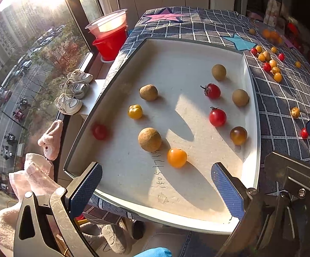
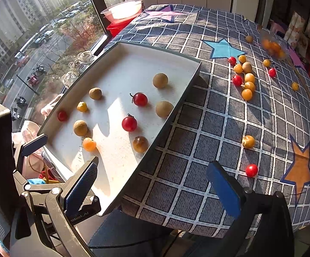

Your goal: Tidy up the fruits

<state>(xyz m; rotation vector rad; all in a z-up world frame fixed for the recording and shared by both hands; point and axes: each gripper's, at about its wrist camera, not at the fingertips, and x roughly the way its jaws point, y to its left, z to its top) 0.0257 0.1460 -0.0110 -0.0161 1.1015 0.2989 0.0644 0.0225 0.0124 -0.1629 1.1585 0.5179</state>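
On the checked tablecloth [image 2: 197, 128], white tray [image 1: 249, 98] of tomatoes and longans; both grippers' fingers spread.

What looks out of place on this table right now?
Many small fruits lie loose on the checked tablecloth instead of in the white tray. One red tomato in the tray looks blurred, maybe rolling.

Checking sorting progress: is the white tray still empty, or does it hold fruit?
It holds fruit. The white tray has brown fruits, red tomatoes and yellow ones inside; more fruit lies on the tablecloth.
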